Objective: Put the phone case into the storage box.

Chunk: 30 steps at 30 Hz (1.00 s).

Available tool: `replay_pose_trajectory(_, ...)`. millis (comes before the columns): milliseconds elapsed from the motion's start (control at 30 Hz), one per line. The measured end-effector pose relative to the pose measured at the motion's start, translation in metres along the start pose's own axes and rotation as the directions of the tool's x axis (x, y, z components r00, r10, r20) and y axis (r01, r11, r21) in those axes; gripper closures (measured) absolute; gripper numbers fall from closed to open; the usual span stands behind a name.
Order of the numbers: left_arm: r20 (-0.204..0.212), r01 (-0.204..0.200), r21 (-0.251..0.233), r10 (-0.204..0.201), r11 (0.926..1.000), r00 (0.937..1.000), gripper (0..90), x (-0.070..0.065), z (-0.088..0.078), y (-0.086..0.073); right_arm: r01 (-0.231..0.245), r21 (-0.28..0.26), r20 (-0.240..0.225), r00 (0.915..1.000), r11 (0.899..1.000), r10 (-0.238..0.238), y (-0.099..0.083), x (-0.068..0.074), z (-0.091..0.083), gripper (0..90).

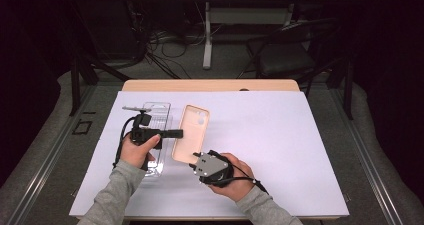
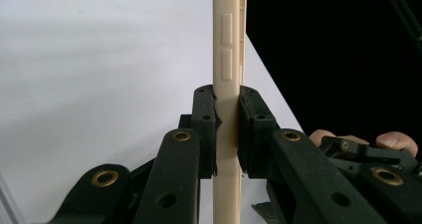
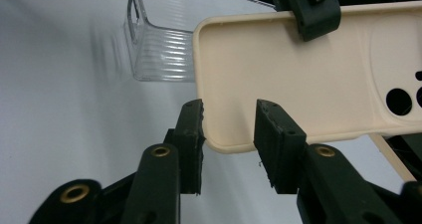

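Matt beige phone case (image 3: 298, 79); glossy ribbed clear-plastic tray (image 3: 164, 50) — smooth white table (image 1: 280, 135).

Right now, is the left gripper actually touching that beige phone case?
Touching. The left gripper view shows the left gripper with both jaws pressed against the phone case edge.

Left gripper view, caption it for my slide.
Left gripper clamps the edge of a beige phone case above the white table.

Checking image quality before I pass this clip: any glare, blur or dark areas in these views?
High view: white table sheet evenly lit, surroundings near black, image slightly soft. Left gripper view: phone case edge sharp, background black at right. Right gripper view: clear plastic tray shows faint reflections; nearest jaw parts look slightly soft.
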<state>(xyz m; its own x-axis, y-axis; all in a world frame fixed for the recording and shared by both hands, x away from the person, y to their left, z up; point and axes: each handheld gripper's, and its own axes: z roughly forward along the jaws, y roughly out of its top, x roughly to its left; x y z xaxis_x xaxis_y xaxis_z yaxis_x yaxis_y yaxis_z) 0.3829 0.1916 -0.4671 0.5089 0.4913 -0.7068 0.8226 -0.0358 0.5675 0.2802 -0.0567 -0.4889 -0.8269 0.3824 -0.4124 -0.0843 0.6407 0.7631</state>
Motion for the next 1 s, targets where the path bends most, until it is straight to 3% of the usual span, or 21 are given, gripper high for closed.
replay_pose_trajectory(400,-0.024,-0.103,-0.042,0.102,0.9938,0.9945,80.6,0.001,-0.005,0.000,-0.107,-0.018,0.015,0.9941,0.994,0.108,-0.003,-0.012,-0.004,55.6)
replay_pose_trajectory(567,-0.045,-0.172,-0.059,0.169,0.9834,0.9846,80.6,-0.001,-0.006,0.000,-0.131,-0.020,0.028,0.9909,0.991,0.132,-0.004,-0.016,-0.004,50.7)
replay_pose_trajectory(700,-0.061,-0.233,-0.085,0.229,0.9687,0.9716,80.5,-0.002,-0.008,0.000,-0.145,-0.023,0.046,0.9882,0.989,0.146,-0.005,-0.019,-0.005,47.5)
replay_pose_trajectory(833,-0.046,-0.243,-0.113,0.239,0.9634,0.9698,80.6,-0.004,-0.010,-0.001,-0.170,-0.031,0.058,0.9835,0.985,0.172,-0.007,-0.023,-0.006,45.0)
replay_pose_trajectory(1000,-0.040,-0.258,-0.150,0.255,0.9546,0.9662,80.6,-0.006,-0.013,-0.002,-0.236,-0.059,0.051,0.9697,0.970,0.239,-0.010,-0.030,-0.009,44.5)
